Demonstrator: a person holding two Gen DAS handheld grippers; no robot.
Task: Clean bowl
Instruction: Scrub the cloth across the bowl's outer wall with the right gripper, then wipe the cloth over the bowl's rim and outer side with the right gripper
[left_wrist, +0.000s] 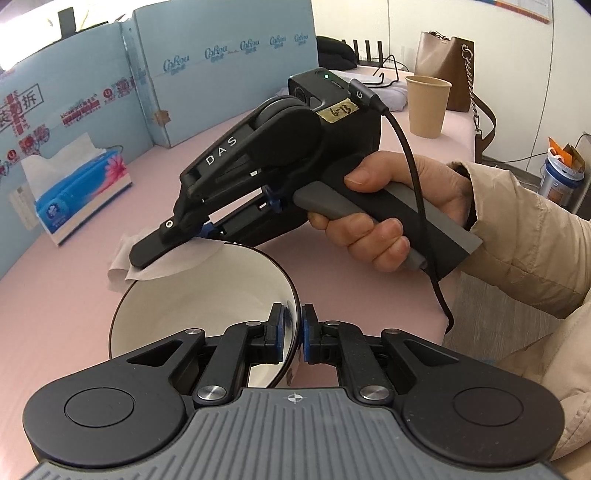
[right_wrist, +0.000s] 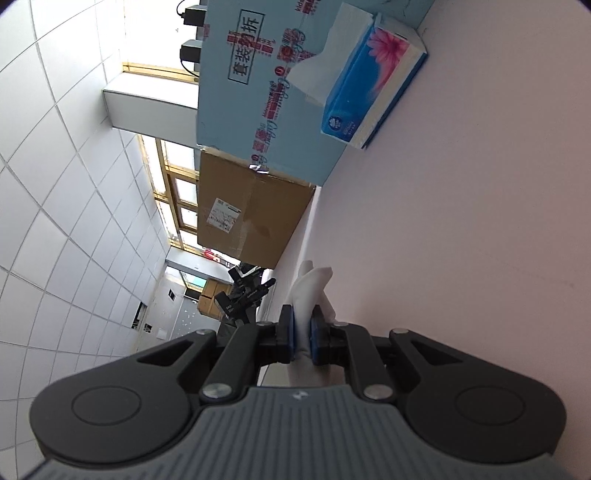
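Pink tabletop carries the scene, and above it the white bowl with its thin dark rim is tilted up on edge, its hollow turned toward the other tool; the left tongs are pinching the bowl's near rim, one blue pad inside the wall and one outside; the right tongs are pressed together on a folded white tissue, which in the left wrist view lies against the bowl's far rim and drapes partly outside it; the likeliest trouble, judging from this grip, is the bowl swivelling or slipping between the pads, since a smooth glazed wall is held at one small spot and any wiping push at the far edge would lever against it; a hard push could also knock the bowl loose onto the tabletop; the thin tissue may bunch, tear or pull free of the pads if it drags on the rim; the bowl's inside looks glossy and plain white, with no clear stain showing, though part of it is hidden behind the left tongs; a blue tissue box stands well apart on the tabletop, and a paper cup farther off.
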